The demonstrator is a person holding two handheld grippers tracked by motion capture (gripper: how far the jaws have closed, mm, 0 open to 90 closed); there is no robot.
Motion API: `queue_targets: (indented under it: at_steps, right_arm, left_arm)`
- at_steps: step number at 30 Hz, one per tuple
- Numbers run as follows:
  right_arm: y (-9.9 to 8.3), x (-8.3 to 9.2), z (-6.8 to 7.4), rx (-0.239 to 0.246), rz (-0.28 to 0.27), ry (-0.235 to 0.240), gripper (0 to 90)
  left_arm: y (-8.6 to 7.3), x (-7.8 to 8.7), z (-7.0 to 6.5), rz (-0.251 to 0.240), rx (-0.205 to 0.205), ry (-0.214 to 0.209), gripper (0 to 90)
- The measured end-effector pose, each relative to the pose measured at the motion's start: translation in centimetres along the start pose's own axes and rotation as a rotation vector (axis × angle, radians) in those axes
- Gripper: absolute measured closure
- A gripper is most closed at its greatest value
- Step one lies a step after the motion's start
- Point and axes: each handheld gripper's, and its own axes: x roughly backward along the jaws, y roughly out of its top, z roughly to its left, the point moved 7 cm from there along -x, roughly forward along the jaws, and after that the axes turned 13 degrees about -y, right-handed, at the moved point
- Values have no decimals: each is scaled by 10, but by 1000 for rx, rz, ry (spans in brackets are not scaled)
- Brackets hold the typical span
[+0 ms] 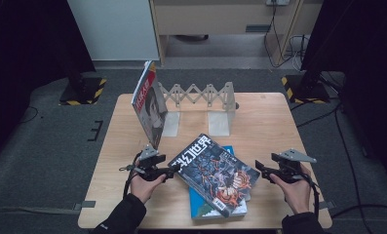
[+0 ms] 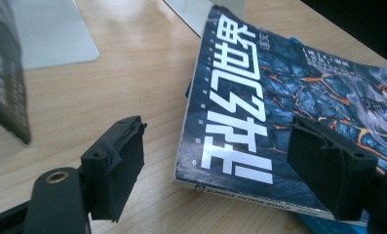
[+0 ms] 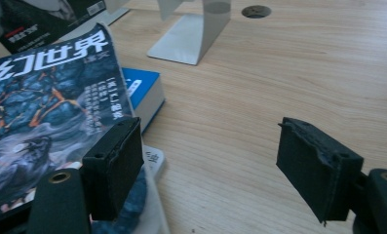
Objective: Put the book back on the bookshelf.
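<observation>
A dark blue science-fiction magazine (image 1: 213,170) (image 2: 279,107) (image 3: 40,112) lies askew on top of a blue book (image 1: 205,207) (image 3: 142,90) near the table's front edge. My left gripper (image 1: 174,171) (image 2: 215,161) stands open at the magazine's left corner, its jaws spread to either side of that corner. My right gripper (image 1: 258,168) (image 3: 208,165) is open too, just right of the stack, empty over bare wood. A red-topped magazine (image 1: 149,105) (image 2: 6,83) leans upright against the left end of a metal expanding bookstand (image 1: 201,97).
The wooden table (image 1: 269,126) has bare room on its right half and behind the stack. The bookstand's metal base plates (image 2: 54,34) (image 3: 191,36) rest on the table. A round cable hole (image 3: 256,10) sits at the back. Dark stands flank the table.
</observation>
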Motion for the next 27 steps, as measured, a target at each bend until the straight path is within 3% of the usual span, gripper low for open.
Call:
queue_targets:
  at_steps: [8,18,21,27]
  right_arm:
    - [-3,-4,19,17,24,50,237]
    - [-9,-10,33,49,54,80,230]
    - [-10,-12,35,62,58,86,228]
    - [-11,-11,39,61,63,94,222]
  left_arm:
    - [-9,-12,2,69,14,-33,189]
    - [-11,-22,4,69,80,-116,167]
    - [-11,-21,1,70,94,-144,237]
    - [-15,-16,-5,86,92,-140,252]
